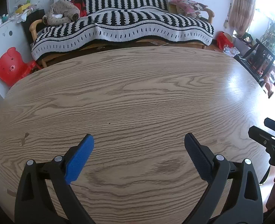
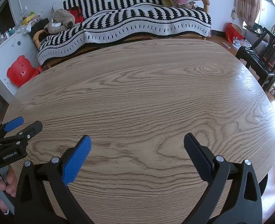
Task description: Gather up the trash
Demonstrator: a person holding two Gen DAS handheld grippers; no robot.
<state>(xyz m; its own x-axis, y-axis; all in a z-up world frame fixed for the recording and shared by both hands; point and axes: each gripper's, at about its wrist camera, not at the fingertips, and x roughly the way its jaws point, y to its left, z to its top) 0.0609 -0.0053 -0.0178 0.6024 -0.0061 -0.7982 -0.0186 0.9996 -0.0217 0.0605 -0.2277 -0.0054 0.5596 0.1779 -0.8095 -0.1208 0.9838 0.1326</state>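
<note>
No trash shows on the oval wooden table (image 1: pixel 137 93) in either view. My left gripper (image 1: pixel 139 141) hovers open over the near part of the tabletop, with nothing between its blue pad and black pad. My right gripper (image 2: pixel 137 142) is open too, above the same wooden table (image 2: pixel 146 93), and holds nothing. In the left wrist view the right gripper (image 1: pixel 262 130) pokes in at the right edge. The left gripper (image 2: pixel 23 125) appears at the left edge of the right wrist view, held by a hand (image 2: pixel 1 184).
Beyond the table stands a sofa (image 1: pixel 122 24) under a black-and-white striped blanket, with a plush toy (image 1: pixel 60 13) and cushions. A red bear-shaped stool (image 1: pixel 10 65) leans at the left. A dark chair (image 2: pixel 259 56) and a red bag (image 2: pixel 232 30) sit at the right.
</note>
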